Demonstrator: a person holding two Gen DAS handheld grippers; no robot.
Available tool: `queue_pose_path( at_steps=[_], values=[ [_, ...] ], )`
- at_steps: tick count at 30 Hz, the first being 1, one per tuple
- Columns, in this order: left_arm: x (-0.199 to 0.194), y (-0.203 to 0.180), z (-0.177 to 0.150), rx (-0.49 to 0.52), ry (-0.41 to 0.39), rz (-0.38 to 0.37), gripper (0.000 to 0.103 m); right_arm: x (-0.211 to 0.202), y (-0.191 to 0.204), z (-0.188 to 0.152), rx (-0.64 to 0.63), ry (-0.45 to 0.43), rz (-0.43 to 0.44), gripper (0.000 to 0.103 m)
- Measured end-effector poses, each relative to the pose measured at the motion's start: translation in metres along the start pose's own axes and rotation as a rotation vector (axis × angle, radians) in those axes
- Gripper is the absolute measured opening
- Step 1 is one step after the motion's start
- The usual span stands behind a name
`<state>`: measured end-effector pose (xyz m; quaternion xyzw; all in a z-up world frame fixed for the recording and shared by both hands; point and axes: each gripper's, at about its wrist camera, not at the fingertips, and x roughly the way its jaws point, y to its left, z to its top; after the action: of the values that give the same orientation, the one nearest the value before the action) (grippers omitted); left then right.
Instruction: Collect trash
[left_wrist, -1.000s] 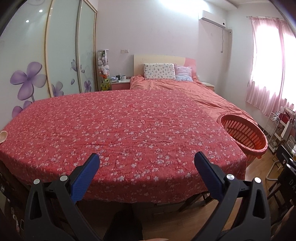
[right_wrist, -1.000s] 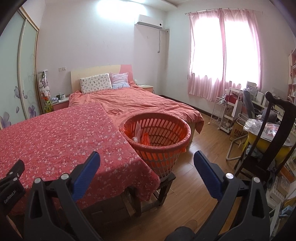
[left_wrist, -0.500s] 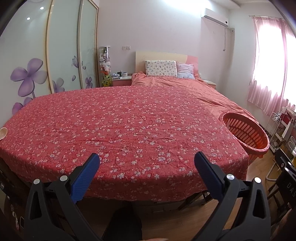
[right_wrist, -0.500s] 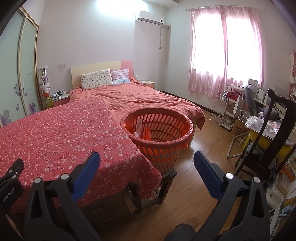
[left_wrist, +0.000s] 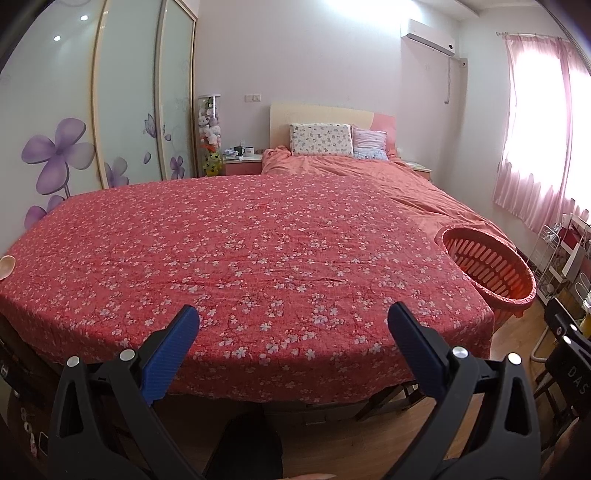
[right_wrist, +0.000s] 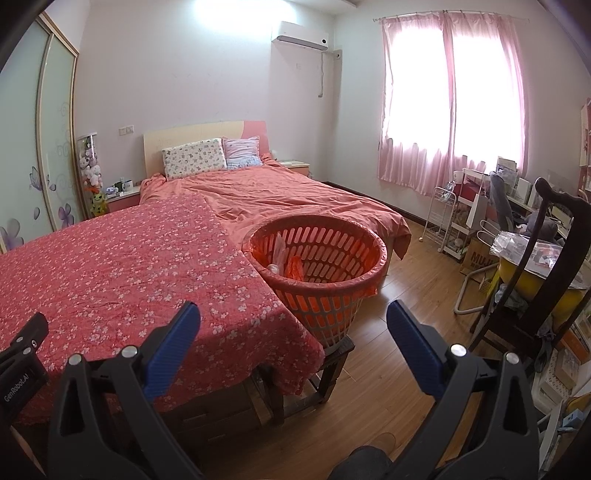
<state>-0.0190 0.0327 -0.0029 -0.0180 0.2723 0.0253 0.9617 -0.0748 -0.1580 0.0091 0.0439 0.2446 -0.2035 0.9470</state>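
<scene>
A red floral tablecloth (left_wrist: 258, 251) covers the table; the basket (right_wrist: 325, 269) stands at its right edge; left gripper (left_wrist: 293, 334) and right gripper (right_wrist: 293, 332) gape wide, empty.

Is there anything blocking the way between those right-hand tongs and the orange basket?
Nothing visible does. The right tongs are open and empty, and the orange basket sits just ahead beside the flowered cloth, with its top open.

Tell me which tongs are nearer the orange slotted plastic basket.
Right. The right tongs face the orange slotted plastic basket, which sits just ahead between their tips. The left tongs point over the red floral cloth; the basket lies far off to their right.
</scene>
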Motion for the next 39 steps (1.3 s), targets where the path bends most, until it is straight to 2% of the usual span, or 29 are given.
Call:
queue_pose_path(
  at_steps=[39],
  values=[
    [-0.0009, -0.0015, 0.0004, -0.002, 0.0, -0.003, 0.101, 0.0017, 0.0018, -0.002, 0.004, 0.005, 0.004, 0.099]
  ],
)
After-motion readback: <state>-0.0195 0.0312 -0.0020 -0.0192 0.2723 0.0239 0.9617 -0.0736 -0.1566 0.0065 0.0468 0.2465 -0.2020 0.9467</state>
